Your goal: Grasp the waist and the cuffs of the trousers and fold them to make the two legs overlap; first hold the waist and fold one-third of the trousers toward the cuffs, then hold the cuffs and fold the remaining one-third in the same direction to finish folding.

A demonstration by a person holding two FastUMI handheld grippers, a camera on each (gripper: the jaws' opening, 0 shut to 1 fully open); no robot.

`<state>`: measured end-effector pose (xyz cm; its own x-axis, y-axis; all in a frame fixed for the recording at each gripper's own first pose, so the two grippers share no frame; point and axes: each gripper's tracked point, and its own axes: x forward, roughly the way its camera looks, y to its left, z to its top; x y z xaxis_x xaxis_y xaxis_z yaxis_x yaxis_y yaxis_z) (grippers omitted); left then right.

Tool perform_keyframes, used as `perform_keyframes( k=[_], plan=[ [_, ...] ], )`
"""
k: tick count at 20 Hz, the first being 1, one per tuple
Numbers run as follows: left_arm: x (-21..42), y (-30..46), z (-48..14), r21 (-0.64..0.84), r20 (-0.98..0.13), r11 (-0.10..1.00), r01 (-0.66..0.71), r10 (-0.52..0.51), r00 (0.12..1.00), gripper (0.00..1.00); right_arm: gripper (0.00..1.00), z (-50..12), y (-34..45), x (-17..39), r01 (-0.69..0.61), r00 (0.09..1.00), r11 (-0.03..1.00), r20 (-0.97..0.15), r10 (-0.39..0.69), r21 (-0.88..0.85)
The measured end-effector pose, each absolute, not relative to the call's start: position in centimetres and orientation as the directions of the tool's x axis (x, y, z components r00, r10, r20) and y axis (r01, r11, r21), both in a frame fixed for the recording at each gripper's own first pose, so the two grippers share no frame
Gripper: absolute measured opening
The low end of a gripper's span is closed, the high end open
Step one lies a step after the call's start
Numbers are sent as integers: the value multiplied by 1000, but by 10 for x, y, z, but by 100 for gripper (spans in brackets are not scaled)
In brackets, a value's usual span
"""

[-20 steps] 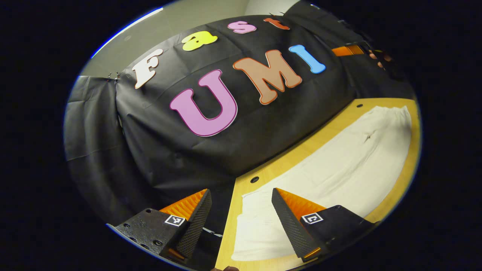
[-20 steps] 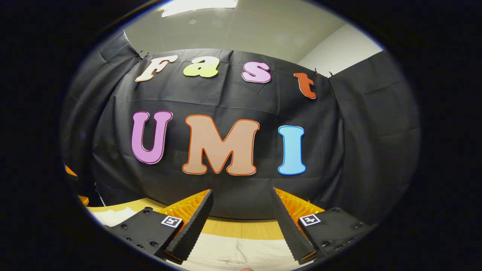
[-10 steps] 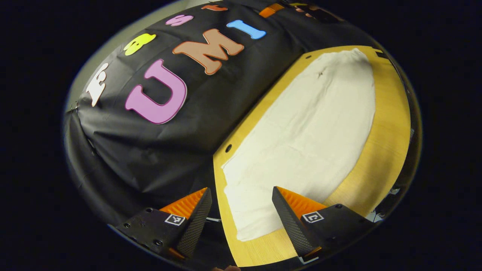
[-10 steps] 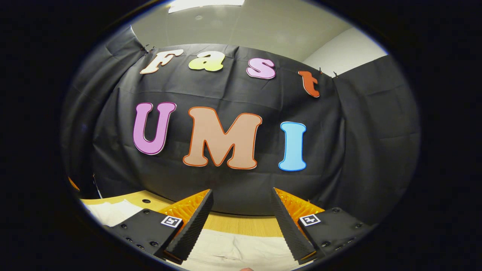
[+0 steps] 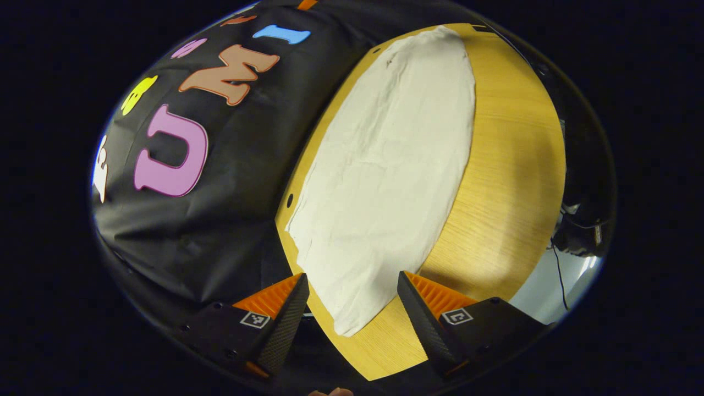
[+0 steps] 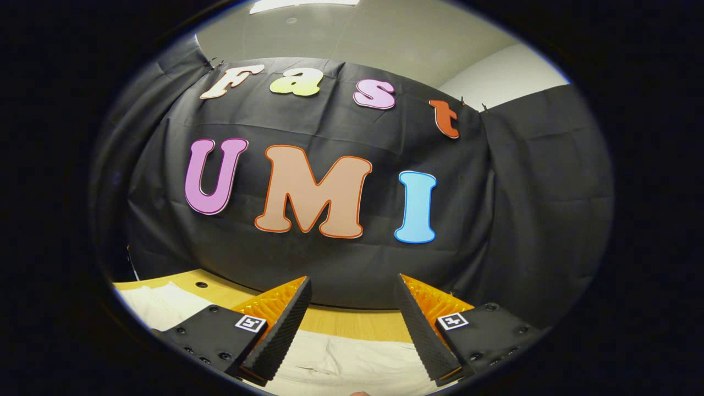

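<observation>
Trousers (image 5: 385, 165) lie flat on the wooden counter (image 5: 511, 165), a pale cloth running from the lower centre of the left gripper view up to the top of the frame, close along the counter's edge by the black cloth wall (image 5: 231, 181). They look like 1 long narrow strip, so the 2 legs may already overlap, though the pictures cannot settle that. No crosswise fold shows anywhere along the length, so I judge that both of the one-third folds are still to do.

The left gripper (image 5: 352, 313) hangs above the near end of the trousers at the bottom of the frame, its jaws spread wide and grasping nothing; the narrow tip of the cloth lies between the 2 fingers as seen, but they are apart from it. Which end this is, waist or cuffs, I cannot tell.

In the right gripper view the right gripper (image 6: 352, 324) is likewise released, jaws parted and empty, pointing toward the cloth wall (image 6: 330, 264) with a band of the trousers (image 6: 352, 363) below it at the bottom of the frame and a strip of counter (image 6: 352, 324) behind.

No containers are present in either view.
</observation>
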<state>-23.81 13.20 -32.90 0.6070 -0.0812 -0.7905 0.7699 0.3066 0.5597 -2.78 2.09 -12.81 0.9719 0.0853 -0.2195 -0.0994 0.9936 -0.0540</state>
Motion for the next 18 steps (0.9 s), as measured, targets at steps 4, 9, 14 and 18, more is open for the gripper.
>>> perform_keyframes(
  k=[4,9,14,18],
  plan=[
    [-241,133,-346,512,-836,231,827,-89,542,97,97,-130,12,-29,-88,973,993,-220,69,-75],
    [-239,133,-358,488,-861,124,864,-95,500,96,97,-131,-3,-31,-59,975,993,-218,35,-100],
    [-228,130,-368,484,-870,37,874,-90,485,88,97,-136,-14,-37,-35,973,992,-231,6,-120],
    [-214,131,-372,482,-871,57,874,-76,485,88,97,-139,-17,-38,-30,972,991,-234,-1,-129]
  ],
)
